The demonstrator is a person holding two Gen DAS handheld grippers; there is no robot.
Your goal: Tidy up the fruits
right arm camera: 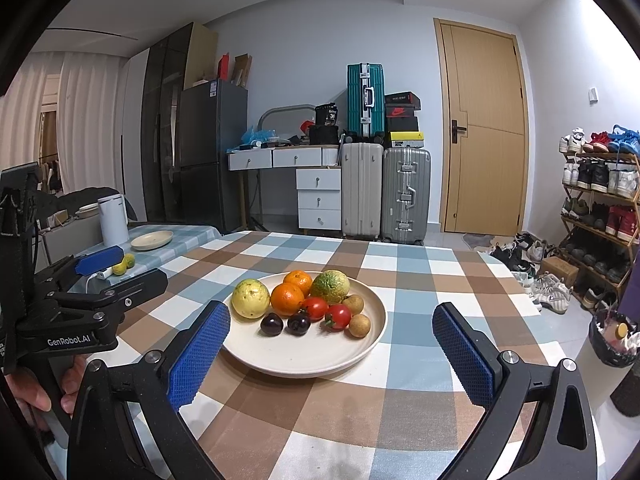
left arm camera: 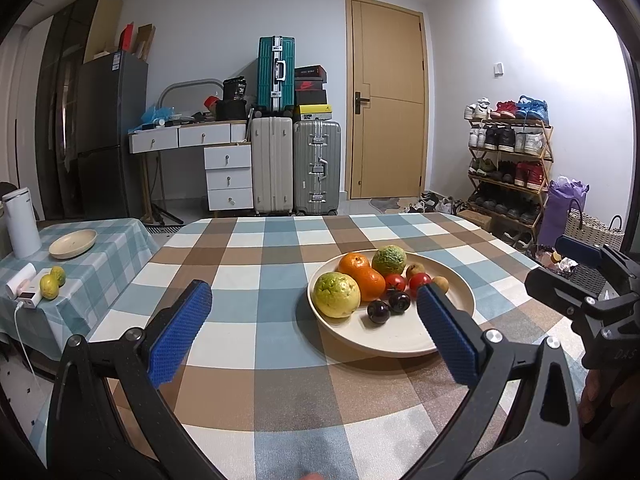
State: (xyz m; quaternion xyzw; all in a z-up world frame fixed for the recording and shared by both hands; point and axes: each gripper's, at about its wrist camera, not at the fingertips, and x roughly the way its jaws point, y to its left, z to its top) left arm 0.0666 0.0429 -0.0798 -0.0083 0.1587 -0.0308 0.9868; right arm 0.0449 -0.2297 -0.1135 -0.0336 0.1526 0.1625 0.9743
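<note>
Fruit heaped on a cream plate (right arm camera: 372,332) on the checked tablecloth (right arm camera: 420,280), both tongs held short of it and empty. My left gripper (left arm camera: 316,304) has its blue pads spread wide, the plate just ahead of its right pad; my right gripper (right arm camera: 332,320) is equally spread, the plate ahead and nearer its left pad.

On the plate, touching in one cluster: a yellow-green guava (right arm camera: 251,298), two oranges (right arm camera: 287,298), a rough green fruit (right arm camera: 330,287), two tomatoes (right arm camera: 338,316), two dark plums (right arm camera: 272,325) and small brown longans (right arm camera: 359,325). The heap could be the sorted result or the pile awaiting sorting — the scene fits either, so I name no pick.

Any grasp here, I judge, wants jaws lowered squarely over one fruit from above, closing gently; the tomatoes and plums look soft and inclined to roll against neighbours.

My left camera alone shows plainly a second, bare plate (left arm camera: 73,243) on the side table well off to the left, with two yellow-green fruits (left arm camera: 52,281) lying beside a white charger. My right camera shows the longans unobstructed — and my left hand (right arm camera: 38,394) on its handle.
</note>
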